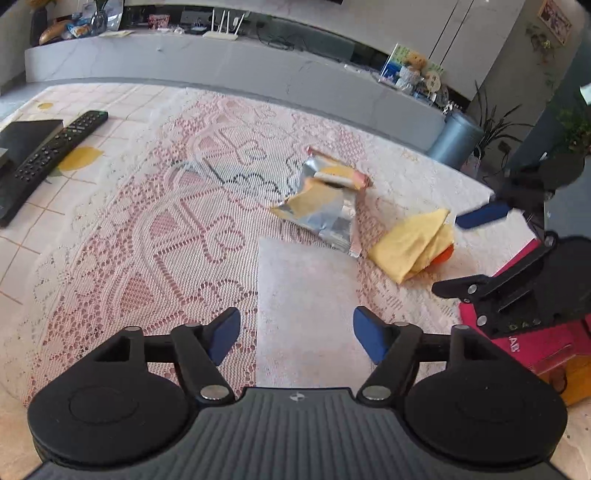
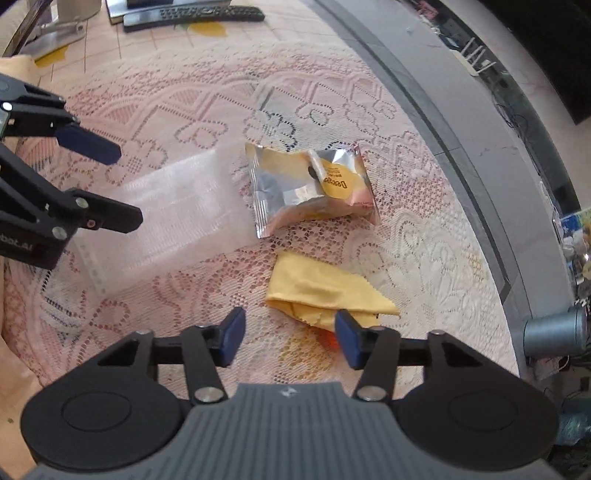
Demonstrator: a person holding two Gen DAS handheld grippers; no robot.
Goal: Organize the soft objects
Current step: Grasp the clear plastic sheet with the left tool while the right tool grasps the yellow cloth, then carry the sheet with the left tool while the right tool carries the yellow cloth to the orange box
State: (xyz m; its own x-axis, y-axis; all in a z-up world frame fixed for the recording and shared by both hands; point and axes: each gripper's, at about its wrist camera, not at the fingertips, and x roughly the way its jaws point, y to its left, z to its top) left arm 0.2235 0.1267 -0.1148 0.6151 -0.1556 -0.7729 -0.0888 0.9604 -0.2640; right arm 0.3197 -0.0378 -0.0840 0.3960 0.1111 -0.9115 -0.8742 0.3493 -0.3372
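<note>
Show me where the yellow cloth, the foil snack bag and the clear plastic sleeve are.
yellow cloth (image 2: 314,288), right wrist view, on its flat upper fold.
foil snack bag (image 2: 284,184), right wrist view, on the silver middle.
clear plastic sleeve (image 2: 173,210), right wrist view, on its centre.

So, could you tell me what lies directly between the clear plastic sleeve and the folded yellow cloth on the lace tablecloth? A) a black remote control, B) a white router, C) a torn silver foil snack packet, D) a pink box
C: in the right wrist view the torn silver foil packet lies past the folded yellow cloth and beside the clear sleeve, while the remote sits far off at the table's end.
</note>
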